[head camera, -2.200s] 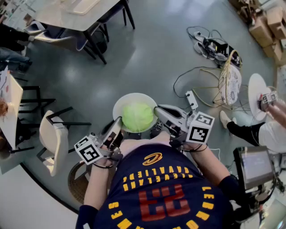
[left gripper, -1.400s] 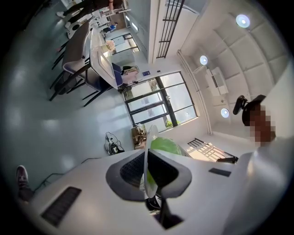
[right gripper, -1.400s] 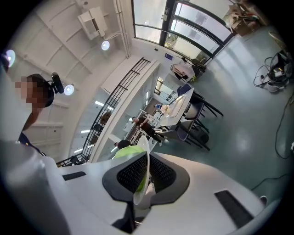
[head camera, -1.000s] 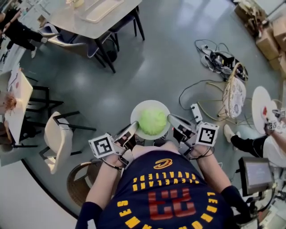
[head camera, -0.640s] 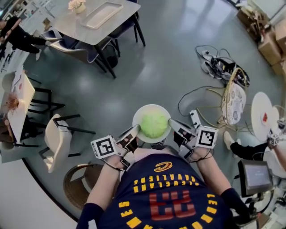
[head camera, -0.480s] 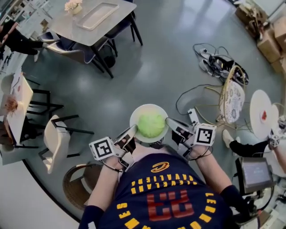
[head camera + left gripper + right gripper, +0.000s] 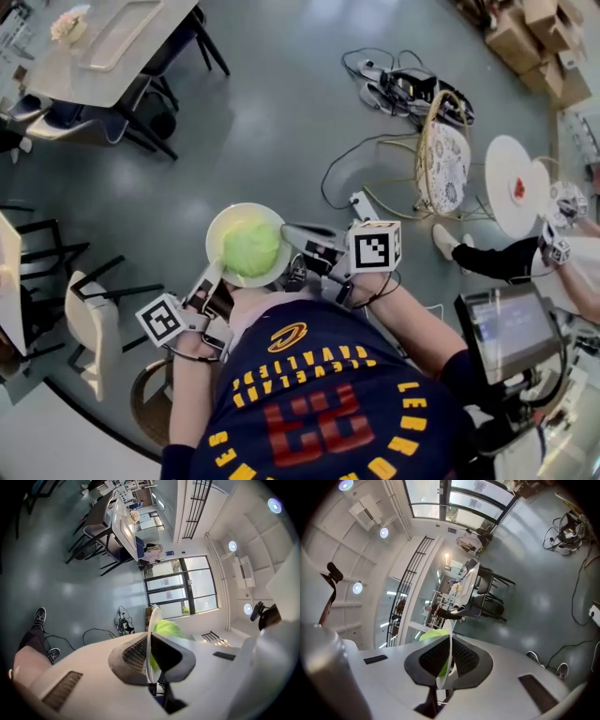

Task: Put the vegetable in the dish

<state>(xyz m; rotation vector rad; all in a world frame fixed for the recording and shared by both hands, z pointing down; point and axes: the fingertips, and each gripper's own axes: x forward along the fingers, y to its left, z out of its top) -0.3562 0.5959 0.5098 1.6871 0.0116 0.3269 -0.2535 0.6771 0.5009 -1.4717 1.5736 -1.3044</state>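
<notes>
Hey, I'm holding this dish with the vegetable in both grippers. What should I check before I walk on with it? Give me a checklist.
1. Vegetable sits in the dish: ok.
2. Left gripper shut on the dish's rim: ok, the rim runs edge-on between its pads.
3. Right gripper shut on the opposite rim: ok.
4. Dish held level: cannot tell; the head view looks down on it.
5. Walking path safe: not ok; cables lie on the floor ahead to the right, so steer away from them.
</notes>
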